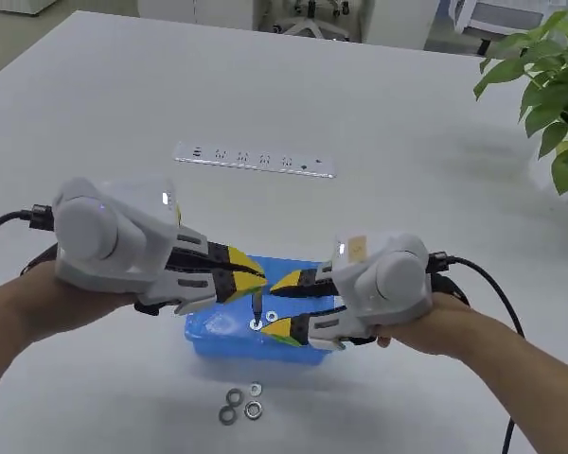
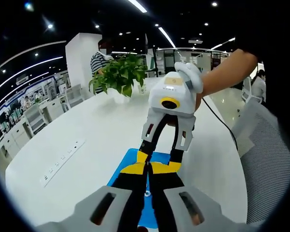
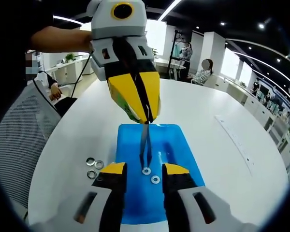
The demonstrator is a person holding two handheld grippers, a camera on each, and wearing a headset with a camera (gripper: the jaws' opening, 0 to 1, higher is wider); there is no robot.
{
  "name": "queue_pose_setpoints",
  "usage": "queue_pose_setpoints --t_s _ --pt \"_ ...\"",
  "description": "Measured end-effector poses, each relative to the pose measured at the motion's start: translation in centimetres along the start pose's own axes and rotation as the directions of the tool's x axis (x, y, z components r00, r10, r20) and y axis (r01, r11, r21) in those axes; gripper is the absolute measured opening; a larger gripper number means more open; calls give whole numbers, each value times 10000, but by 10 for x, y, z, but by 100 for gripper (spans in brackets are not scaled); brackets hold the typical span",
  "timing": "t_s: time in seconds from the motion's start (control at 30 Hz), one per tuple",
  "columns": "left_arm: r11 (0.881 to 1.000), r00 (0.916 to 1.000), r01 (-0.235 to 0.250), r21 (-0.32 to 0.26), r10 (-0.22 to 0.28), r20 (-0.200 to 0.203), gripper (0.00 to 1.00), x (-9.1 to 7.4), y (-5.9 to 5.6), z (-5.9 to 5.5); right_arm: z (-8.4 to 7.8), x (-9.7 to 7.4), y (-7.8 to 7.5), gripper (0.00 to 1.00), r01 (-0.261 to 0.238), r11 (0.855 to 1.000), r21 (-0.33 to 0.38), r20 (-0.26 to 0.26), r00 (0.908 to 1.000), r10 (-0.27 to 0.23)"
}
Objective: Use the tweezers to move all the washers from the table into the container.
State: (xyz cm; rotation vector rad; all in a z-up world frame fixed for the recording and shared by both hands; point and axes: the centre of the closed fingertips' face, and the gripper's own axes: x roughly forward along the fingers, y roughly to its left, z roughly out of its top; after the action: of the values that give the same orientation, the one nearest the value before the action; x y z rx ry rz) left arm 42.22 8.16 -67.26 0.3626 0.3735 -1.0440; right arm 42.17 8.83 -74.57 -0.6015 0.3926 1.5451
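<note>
L gripper (image 1: 250, 278) comes in from the left, jaws pinched narrow on tweezers (image 1: 257, 307), which hang tips-down into the blue container (image 1: 218, 333). Tips sit right at one of 2 washers (image 3: 146, 171) on the container floor; can't tell if it's gripped. Loose washers (image 1: 240, 404) are bunched on the table (image 1: 123, 85) just in front of the container. Power strip (image 1: 254, 159) lies farther back. R gripper (image 1: 273, 305) faces the L one over the container, jaws wide, holding nothing. Plant (image 1: 549, 85) at far right.
</note>
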Motion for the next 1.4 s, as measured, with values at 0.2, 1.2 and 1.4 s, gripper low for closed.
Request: queue_pose_setpoints --t_s 0.2,1.2,1.4 --pt "9999 10000 9 147 -8 -30 5 -4 -3 8 0 -14 2 35 381 9989 274 66 9992 -383" --pt "9974 9989 460 563 -459 -22 5 -11 -39 43 -33 -78 34 76 1626 9691 1855 -405 9866 -1578" --pt "9968 9983 589 545 -587 -46 5 -9 -47 44 -36 -84 43 82 1606 9651 2069 -354 9870 -1566"
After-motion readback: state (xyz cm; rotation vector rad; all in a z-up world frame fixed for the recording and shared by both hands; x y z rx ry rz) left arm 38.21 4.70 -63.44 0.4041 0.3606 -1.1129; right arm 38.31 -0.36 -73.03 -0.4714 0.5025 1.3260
